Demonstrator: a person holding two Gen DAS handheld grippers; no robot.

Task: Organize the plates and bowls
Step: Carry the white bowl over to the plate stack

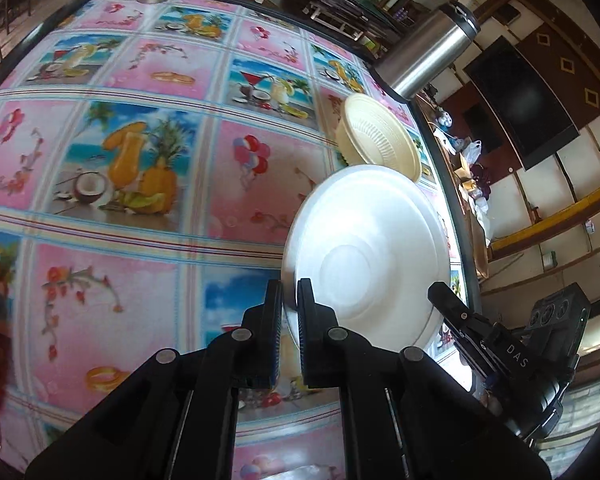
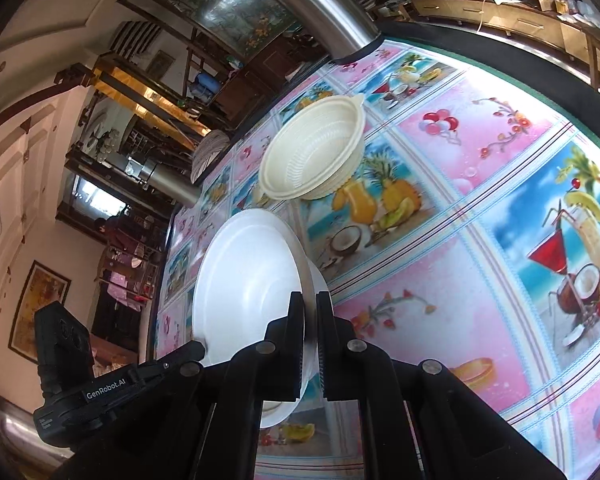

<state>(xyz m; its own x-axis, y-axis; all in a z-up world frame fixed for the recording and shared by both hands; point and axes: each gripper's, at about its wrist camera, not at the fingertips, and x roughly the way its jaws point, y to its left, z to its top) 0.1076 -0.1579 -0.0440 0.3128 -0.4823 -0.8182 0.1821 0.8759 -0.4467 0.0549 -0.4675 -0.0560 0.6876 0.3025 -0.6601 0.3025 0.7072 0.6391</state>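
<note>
Left gripper (image 1: 289, 308) — jaws clamped on the left rim of the white bowl (image 1: 366, 258), which is held tilted above the patterned tablecloth (image 1: 140, 184). Right gripper (image 2: 310, 320) — jaws clamped on the bowl's opposite, right rim. Cream ribbed bowl (image 1: 376, 140) — upright on the cloth just beyond the white bowl, farther off. Steel flask (image 1: 432, 54) — at the far table edge, right of the cream bowl.

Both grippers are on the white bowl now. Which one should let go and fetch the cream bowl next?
Probably the right gripper. In its view the cream bowl sits open and unobstructed ahead. From the left gripper, the white bowl partly blocks it. Both are clamped on the white bowl's rim.
</note>
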